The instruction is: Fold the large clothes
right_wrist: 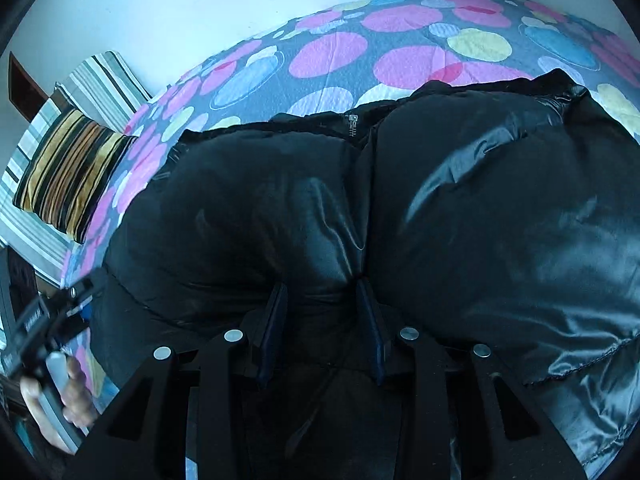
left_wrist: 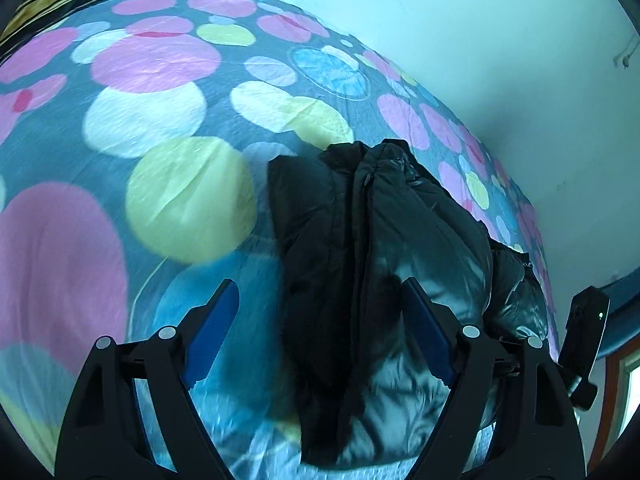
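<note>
a bulky black shiny padded jacket (left_wrist: 384, 248) lies folded lengthwise on a grey bedsheet printed with pink, yellow, white and blue circles (left_wrist: 160, 92), close to the white wall (left_wrist: 500, 40). the left gripper (left_wrist: 320, 312) hovers over the jacket's near end with its blue-padded fingers (left_wrist: 216, 328) spread wide, holding nothing. the right gripper (right_wrist: 322, 312) has its fingers (right_wrist: 276, 312) closed in on a puffed ridge of the jacket (right_wrist: 440, 208) beside the zip seam, pinching the fabric. a striped gold and black cushion (right_wrist: 68, 168) rests at the bed's far end
</note>
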